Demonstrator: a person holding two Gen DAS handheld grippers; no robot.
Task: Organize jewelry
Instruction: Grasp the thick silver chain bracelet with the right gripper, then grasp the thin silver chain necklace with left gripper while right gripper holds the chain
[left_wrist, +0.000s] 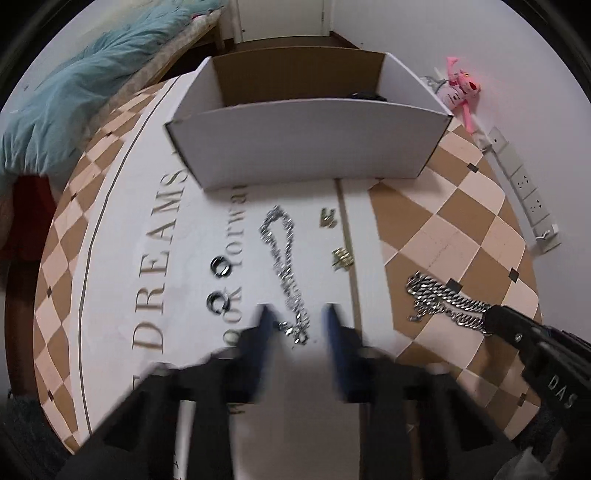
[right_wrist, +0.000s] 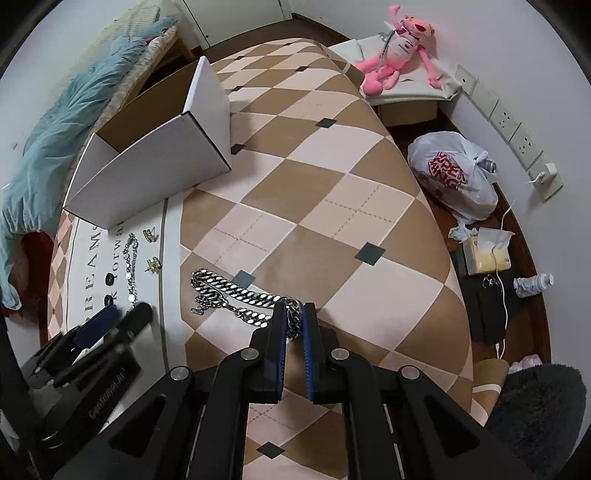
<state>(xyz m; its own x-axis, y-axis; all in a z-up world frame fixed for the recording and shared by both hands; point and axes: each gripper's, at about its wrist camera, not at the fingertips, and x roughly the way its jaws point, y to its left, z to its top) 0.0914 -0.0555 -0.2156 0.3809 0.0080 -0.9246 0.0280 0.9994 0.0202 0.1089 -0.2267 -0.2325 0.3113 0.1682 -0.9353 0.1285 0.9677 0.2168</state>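
Right wrist view: closest in, the right gripper (right_wrist: 294, 318) has its two blue-padded fingers clenched on one end of a heavy silver curb-link chain (right_wrist: 236, 293); the rest of that chain trails away to the left, lying in loops on the brown and cream checked mat (right_wrist: 332, 206). Off to the left, the left gripper (right_wrist: 123, 317) sits low over the white lettered panel of the mat, its jaws apart with nothing between them.

In the left wrist view, the blurred blue fingers (left_wrist: 264, 321) straddle the near end of a thin sparkling silver chain (left_wrist: 282, 258), which stretches away toward the box and does not appear to be pinched. Left of it lie two dark rings (left_wrist: 220, 284), one behind the other. To the right of the thin chain sit two small gold-toned pieces (left_wrist: 341, 256), one beyond the other, near a seam in the mat. Further still stands an open white cardboard box (left_wrist: 310, 144) with a brown interior; a dark item inside is too hidden to identify. Beyond, a pink plush toy (right_wrist: 402, 48) lies against the wall.
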